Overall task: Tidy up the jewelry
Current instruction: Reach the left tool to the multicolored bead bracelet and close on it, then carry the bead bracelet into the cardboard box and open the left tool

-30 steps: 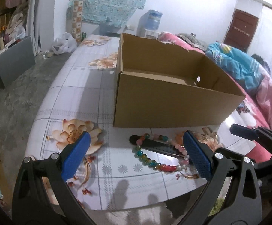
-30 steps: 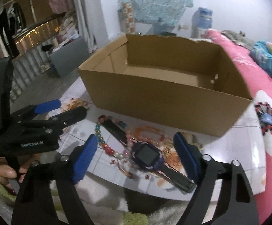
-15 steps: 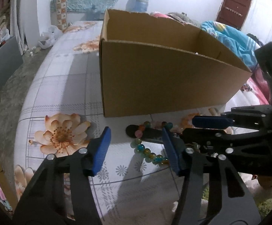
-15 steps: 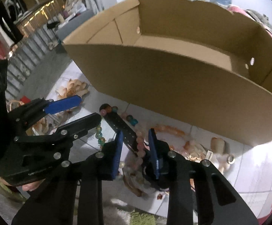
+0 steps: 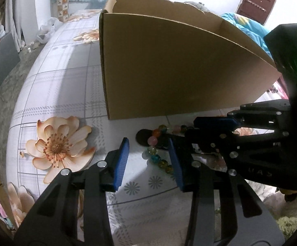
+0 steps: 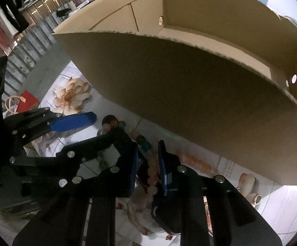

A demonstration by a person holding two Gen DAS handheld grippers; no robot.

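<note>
Left wrist view: the left claw (image 5: 148,160), blue-padded, was closing above the table (image 5: 66,94), its pads touching nothing; the near arc of the bead bracelet (image 5: 158,158) lay between them. The bracelet, round glassy beads in orange, pink, green, teal and amber, lay near the table's front edge, just before the cardboard box (image 5: 168,65) and draped over a black watch strap (image 5: 143,138). The right claw (image 5: 191,129) reached in from the right.

Right wrist view: the right claw (image 6: 147,164) was closing, with pale pink beads of the bracelet (image 6: 151,172) between its pads; contact could not be told. The left claw (image 6: 99,127) stood beside it.
</note>
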